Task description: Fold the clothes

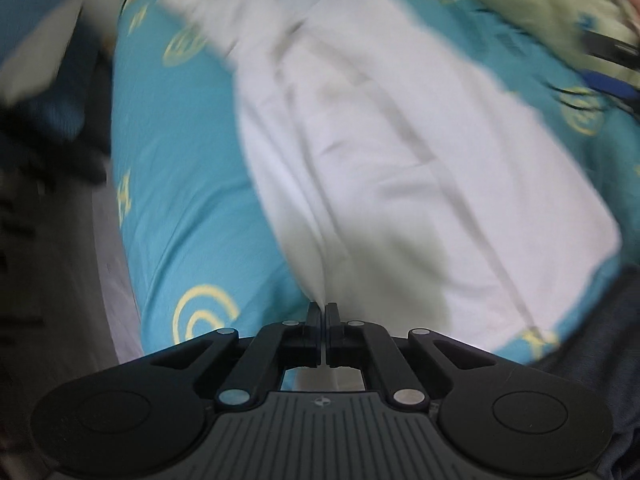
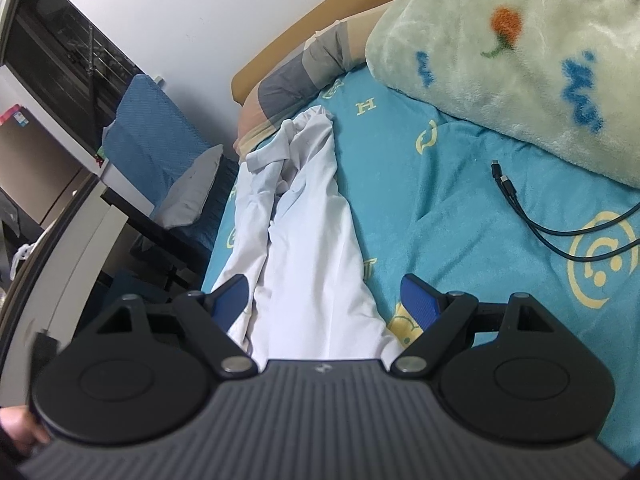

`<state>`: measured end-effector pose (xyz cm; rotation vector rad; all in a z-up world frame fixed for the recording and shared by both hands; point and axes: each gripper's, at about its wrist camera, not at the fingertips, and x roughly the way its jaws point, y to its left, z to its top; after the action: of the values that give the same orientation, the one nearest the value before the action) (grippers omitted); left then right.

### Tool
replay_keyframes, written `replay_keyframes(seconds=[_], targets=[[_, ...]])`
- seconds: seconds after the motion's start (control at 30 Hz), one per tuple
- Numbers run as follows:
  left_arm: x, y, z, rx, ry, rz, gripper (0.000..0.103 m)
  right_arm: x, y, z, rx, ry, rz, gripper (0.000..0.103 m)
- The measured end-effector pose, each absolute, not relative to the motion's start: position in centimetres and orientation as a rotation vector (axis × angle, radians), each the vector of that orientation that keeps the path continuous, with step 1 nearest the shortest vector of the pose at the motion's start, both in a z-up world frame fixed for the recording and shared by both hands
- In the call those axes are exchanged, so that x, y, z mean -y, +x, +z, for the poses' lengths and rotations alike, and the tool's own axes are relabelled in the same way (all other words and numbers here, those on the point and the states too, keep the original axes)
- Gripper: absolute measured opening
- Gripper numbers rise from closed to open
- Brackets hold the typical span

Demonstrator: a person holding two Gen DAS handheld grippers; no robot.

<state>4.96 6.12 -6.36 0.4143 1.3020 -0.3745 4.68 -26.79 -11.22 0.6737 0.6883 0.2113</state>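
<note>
A white garment [image 1: 400, 160] lies stretched out on a turquoise bed sheet [image 1: 180, 200]. My left gripper [image 1: 323, 308] is shut on the near edge of the white garment, which rises into a pinched fold at the fingertips. The left wrist view is motion-blurred. In the right wrist view the same white garment [image 2: 312, 240] runs lengthwise away from me, crumpled at its far end. My right gripper [image 2: 324, 292] is open, its blue pads [image 2: 418, 300] spread on either side of the garment's near end, holding nothing.
A pale green fleece blanket [image 2: 520, 60] lies on the bed at the right. A black cable [image 2: 560, 224] lies on the turquoise sheet [image 2: 440, 200]. A striped pillow [image 2: 304, 76] lies at the headboard. A blue chair [image 2: 152, 140] stands beside the bed's left edge.
</note>
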Motion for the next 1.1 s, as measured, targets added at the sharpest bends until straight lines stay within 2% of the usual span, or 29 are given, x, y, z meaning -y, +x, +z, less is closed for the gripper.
replay_keyframes(seconds=[0.1, 0.4, 0.5, 0.53, 0.57, 0.6, 0.63, 0.67, 0.73, 0.83, 0.87, 0.9, 1.1], targets=[[-2.4, 2.8, -4.4, -1.271, 0.392, -0.434, 0.001, 27.1, 4.6, -11.1, -0.673, 0.666, 0.194, 0.084], [3.5, 0.9, -9.0, -1.298, 0.184, -0.434, 0.001, 27.9, 4.7, -11.0, -0.652, 0.636, 0.16, 0.084], [2.5, 1.3, -11.4, -1.335, 0.12, -0.413, 0.005, 28.0, 4.6, -11.0, -0.652, 0.637, 0.165, 0.084], [2.2, 1.3, -12.1, -1.348, 0.097, -0.408, 0.012, 28.0, 4.5, -11.0, -0.651, 0.636, 0.168, 0.084], [1.8, 1.4, -12.7, -1.36, 0.074, -0.403, 0.015, 27.9, 4.4, -11.0, -0.649, 0.632, 0.171, 0.084], [1.5, 1.4, -12.4, -1.348, 0.057, -0.407, 0.024, 27.8, 4.4, -10.9, -0.643, 0.628, 0.176, 0.084], [1.3, 1.4, -11.8, -1.318, 0.051, -0.415, 0.039, 27.7, 4.3, -10.9, -0.637, 0.625, 0.181, 0.084], [1.1, 1.4, -11.1, -1.287, 0.046, -0.421, 0.046, 27.6, 4.2, -10.8, -0.631, 0.621, 0.186, 0.084], [0.5, 1.5, -9.3, -1.206, 0.033, -0.388, 0.068, 27.5, 4.0, -10.6, -0.608, 0.62, 0.197, 0.084], [-0.7, 1.9, -6.9, -1.085, 0.009, -0.315, 0.08, 27.3, 3.7, -10.2, -0.565, 0.618, 0.208, 0.084], [-0.8, 2.2, -6.6, -1.057, -0.004, -0.278, 0.081, 27.1, 3.8, -10.0, -0.56, 0.613, 0.209, 0.084], [-0.9, 2.6, -6.2, -1.029, -0.018, -0.242, 0.081, 26.9, 4.1, -9.9, -0.564, 0.606, 0.21, 0.08], [-3.0, 3.9, -4.7, -0.914, -0.072, -0.119, 0.082, 23.5, 8.7, -8.8, -0.594, 0.505, 0.273, 0.074]])
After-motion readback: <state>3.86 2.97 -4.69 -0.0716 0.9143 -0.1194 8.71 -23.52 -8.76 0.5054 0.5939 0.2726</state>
